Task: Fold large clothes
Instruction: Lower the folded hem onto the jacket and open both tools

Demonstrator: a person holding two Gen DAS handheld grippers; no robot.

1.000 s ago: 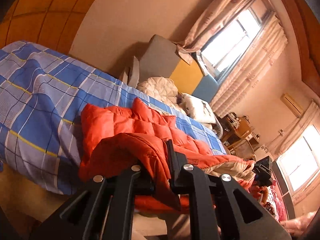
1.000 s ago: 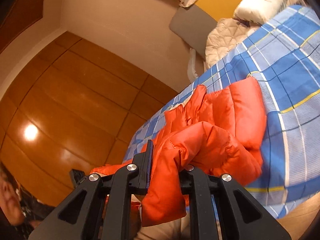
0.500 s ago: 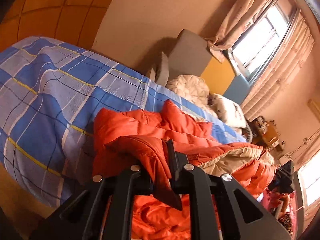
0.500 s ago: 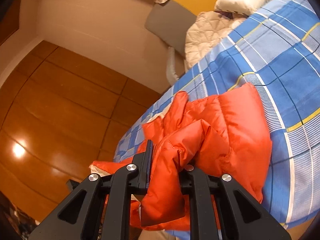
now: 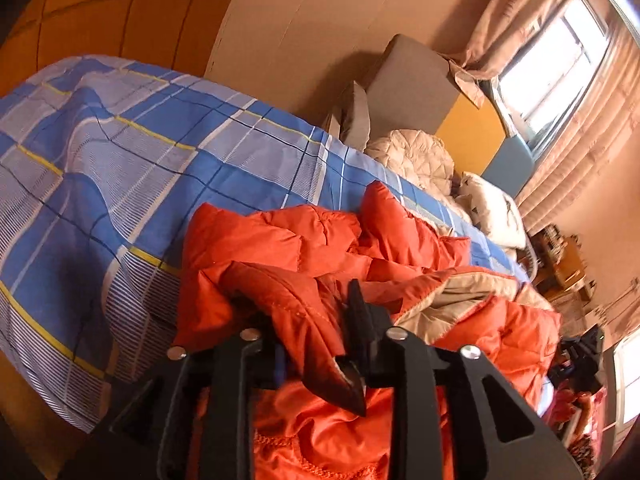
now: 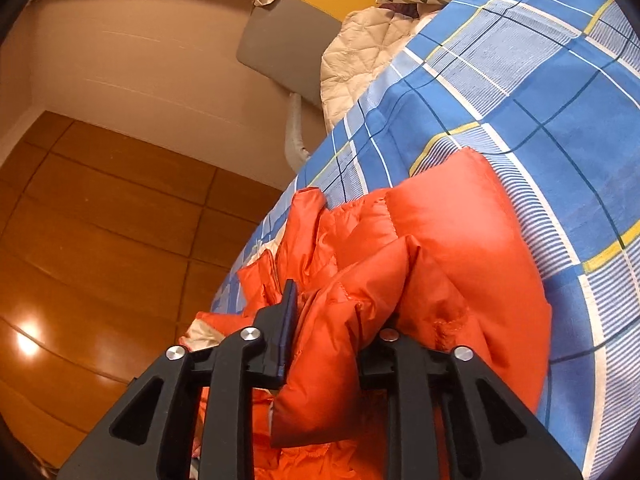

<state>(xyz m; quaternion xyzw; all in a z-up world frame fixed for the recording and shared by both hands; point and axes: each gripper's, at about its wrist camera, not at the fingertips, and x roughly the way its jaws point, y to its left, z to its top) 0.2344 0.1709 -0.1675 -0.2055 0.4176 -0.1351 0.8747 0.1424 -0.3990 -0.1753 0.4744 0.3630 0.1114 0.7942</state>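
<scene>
The left gripper and right gripper each have a fold of the orange puffer jacket between narrowly parted, opening jaws. The jacket lies bunched at the near edge of the blue plaid bedsheet. Beyond the jacket lie a cream quilt and pillow.

Both grippers are built from matte black plastic: the left gripper and right gripper are studded with round silver screws (four each).
</scene>
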